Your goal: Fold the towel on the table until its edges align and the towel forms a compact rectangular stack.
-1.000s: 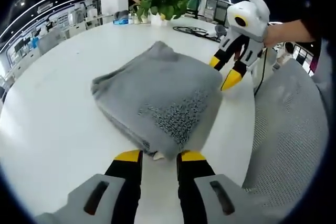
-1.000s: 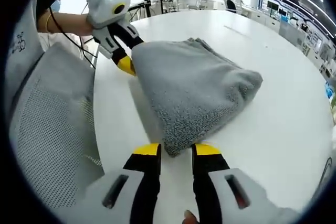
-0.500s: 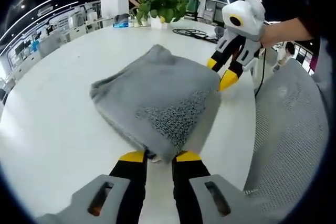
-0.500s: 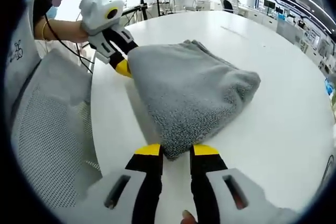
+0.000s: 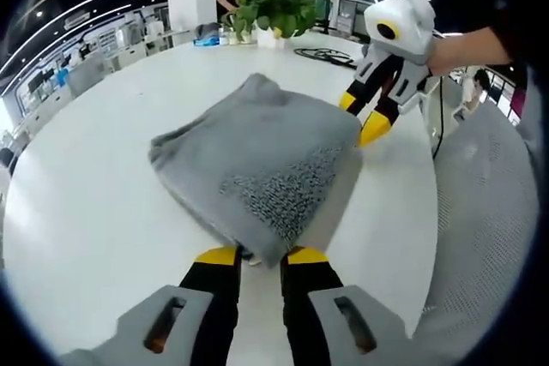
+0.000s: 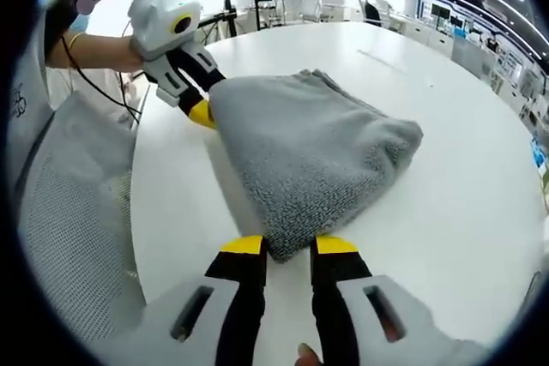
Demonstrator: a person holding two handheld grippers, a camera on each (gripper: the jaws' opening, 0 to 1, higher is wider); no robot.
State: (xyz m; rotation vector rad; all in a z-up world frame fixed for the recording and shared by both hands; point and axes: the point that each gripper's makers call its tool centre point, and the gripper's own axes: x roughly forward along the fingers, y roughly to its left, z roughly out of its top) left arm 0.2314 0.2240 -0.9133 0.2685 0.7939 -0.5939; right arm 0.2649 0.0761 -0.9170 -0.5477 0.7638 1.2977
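Grey terry towel, already folded into a thick pad, lies on the white bench straight ahead of your left gripper. Left gripper view: the yellow tips stand a little apart, one either side of the near corner of the stack. I can't tell whether they pinch the cloth or only touch it. Beyond the towel, up and to the right of your tips, the right gripper sits at the far corner, tips against the towel's edge. Judgement: the fold looks nearly done, and what's left is squaring. Keep both corners low to the bench and draw them evenly, so the layers don't shear. Watch the side of the stack to the left of your tips, where the layer edges show stepped and not flush.

Right gripper view: the right gripper's tips are likewise slightly apart, bracketing the nearest corner of the towel; again, whether they hold cloth is unclear. The left gripper is ahead and to the left, tips at the opposite corner. Far side of the towel, to the right of your tips, bulges rounded. Judgement: press or tug it flat before letting go.
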